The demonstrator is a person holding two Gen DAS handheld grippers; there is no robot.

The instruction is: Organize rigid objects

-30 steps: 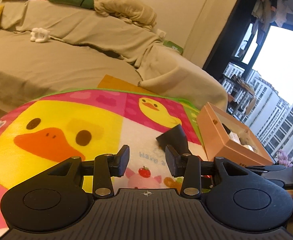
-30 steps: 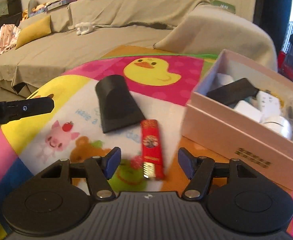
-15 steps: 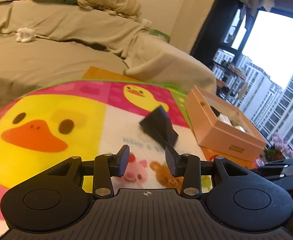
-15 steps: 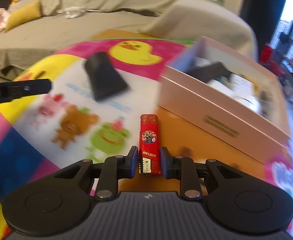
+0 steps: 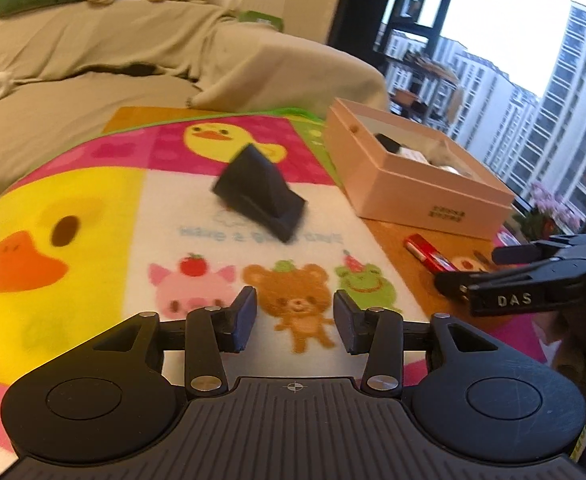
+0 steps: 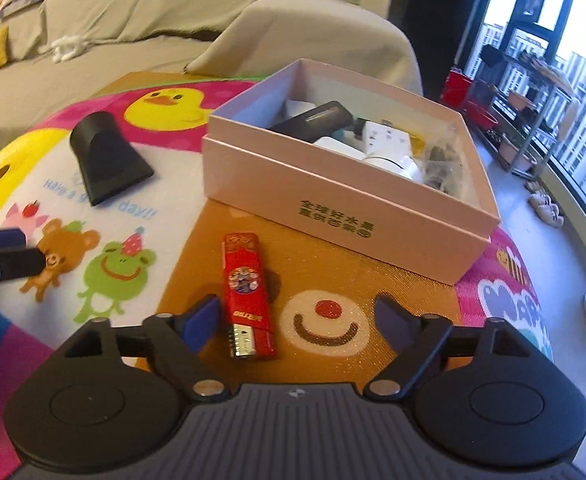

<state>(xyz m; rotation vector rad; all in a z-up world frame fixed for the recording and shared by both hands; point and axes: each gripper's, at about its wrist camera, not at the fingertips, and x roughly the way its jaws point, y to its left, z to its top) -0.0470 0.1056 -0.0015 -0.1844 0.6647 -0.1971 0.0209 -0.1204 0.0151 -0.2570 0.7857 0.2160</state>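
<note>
A red lighter (image 6: pixel 247 292) lies flat on the orange patch of the cartoon mat, in front of the pink box (image 6: pixel 333 208). My right gripper (image 6: pixel 298 320) straddles it with jaws opening wide; the lighter rests near the left finger and neither pad presses it. The box holds a black remote, white plugs and other small items. A black dryer nozzle (image 6: pixel 107 160) lies on the mat to the left. In the left wrist view the nozzle (image 5: pixel 259 192) is ahead of my left gripper (image 5: pixel 295 320), whose jaws are opening with nothing between them. The lighter (image 5: pixel 429 254) and box (image 5: pixel 413 196) sit to its right.
A beige covered sofa (image 5: pixel 93 60) with cushions and plush toys runs behind the mat (image 5: pixel 93 208). The right gripper (image 5: pixel 477 268) shows at the right edge of the left wrist view. A large window and a metal shelf rack (image 6: pixel 533 92) stand to the right.
The right gripper was shut on the lighter half a second ago, having carried it toward the box; its jaws have now spread and the lighter lies free. The left gripper shifted and widened slightly.
</note>
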